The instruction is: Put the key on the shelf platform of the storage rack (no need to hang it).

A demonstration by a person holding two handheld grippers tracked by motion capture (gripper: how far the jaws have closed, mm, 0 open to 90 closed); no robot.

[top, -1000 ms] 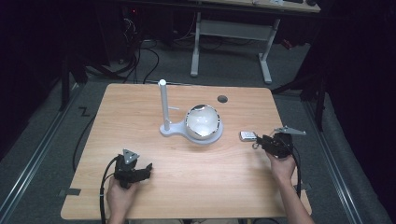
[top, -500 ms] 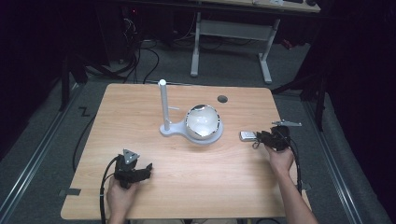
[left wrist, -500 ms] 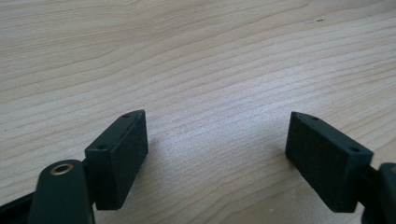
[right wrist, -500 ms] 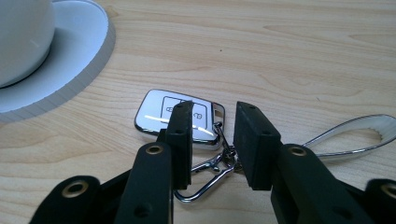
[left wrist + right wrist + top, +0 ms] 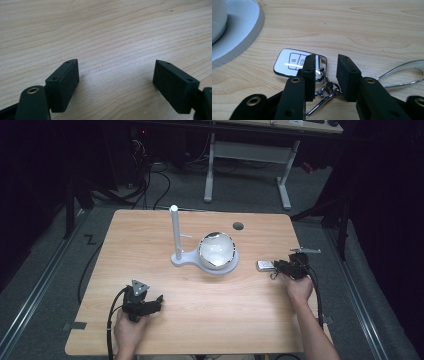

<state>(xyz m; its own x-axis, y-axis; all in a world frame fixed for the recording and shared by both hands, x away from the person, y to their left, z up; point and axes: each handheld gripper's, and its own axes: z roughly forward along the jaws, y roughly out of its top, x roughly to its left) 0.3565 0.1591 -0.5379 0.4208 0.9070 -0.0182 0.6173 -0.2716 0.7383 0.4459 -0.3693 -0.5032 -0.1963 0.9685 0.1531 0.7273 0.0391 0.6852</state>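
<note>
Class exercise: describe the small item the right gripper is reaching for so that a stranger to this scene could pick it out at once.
Start at the white stand with the round bowl in the middle of the wooden table. Just to its right, by the right gripper, lies the car key fob. It is flat, white, chrome-edged, printed with lock icons, and has a metal ring and clip on one end.

The high view is looking forward and down from above the person's side of the wooden table (image 5: pixel 200 320), far enough back to be taking in the whole top, with the white stand (image 5: pixel 205 252) sitting near its middle. The left gripper view is riding low and close over bare wood toward the person's side of that stand, looking out between its own two black pads (image 5: pixel 63 83). The right gripper view is sitting just as close to the right of the stand, facing it, and is sharing with the high view the stand's base (image 5: pixel 242 30) and the key fob (image 5: pixel 290 62) (image 5: pixel 265 265) beside it.
</note>
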